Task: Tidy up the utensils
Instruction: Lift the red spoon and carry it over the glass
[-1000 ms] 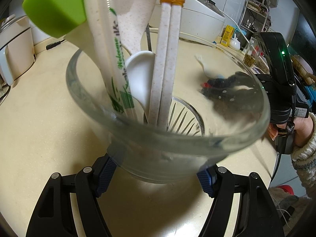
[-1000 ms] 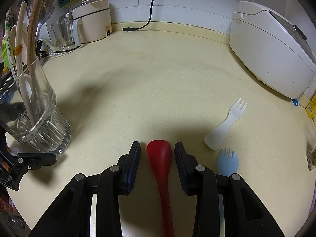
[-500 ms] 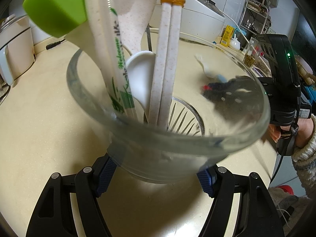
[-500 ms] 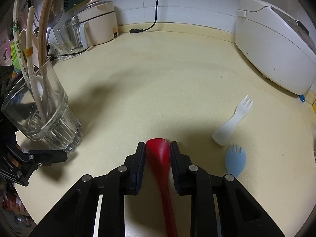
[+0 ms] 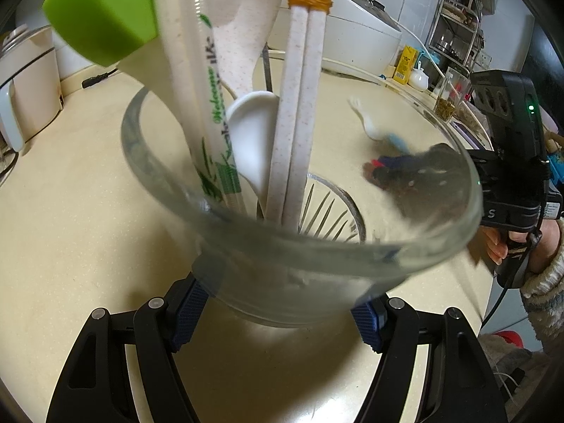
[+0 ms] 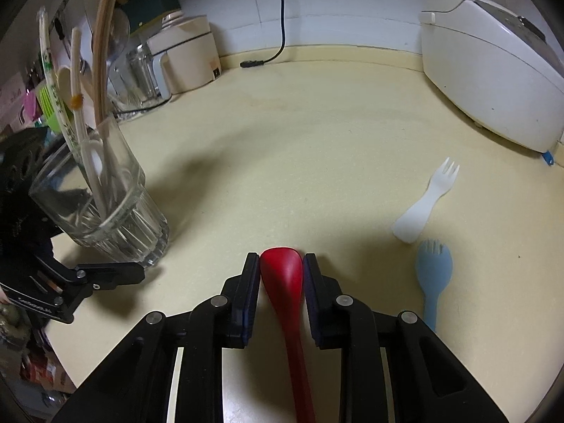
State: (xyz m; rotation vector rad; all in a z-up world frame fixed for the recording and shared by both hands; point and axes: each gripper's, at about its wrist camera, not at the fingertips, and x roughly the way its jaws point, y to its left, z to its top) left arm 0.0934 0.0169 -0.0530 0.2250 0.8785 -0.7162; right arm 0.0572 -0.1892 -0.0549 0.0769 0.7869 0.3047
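Note:
A clear ribbed glass (image 5: 299,268) stands on the cream counter with my left gripper (image 5: 278,312) shut on its base. It holds banded chopsticks (image 5: 299,105), a white spoon (image 5: 253,134), paper-wrapped chopsticks (image 5: 208,105) and a green-handled tool (image 5: 102,10). In the right wrist view the same glass (image 6: 116,218) is at the left. My right gripper (image 6: 281,259) is shut on the bowl of a red spoon (image 6: 283,282), whose handle runs back under the gripper. To the right, a white spork (image 6: 423,201) and a blue spork (image 6: 433,271) lie loose on the counter.
A white rice cooker (image 6: 493,70) stands at the back right, a beige appliance (image 6: 187,60) and a black cable (image 6: 278,35) at the back. A hand in a knitted sleeve (image 5: 493,246) holds the right gripper's body (image 5: 507,162).
The right gripper's jaws have closed from either side onto the red spoon's bowl, and that gripper has tipped slightly. The left gripper and the glass have kept still.

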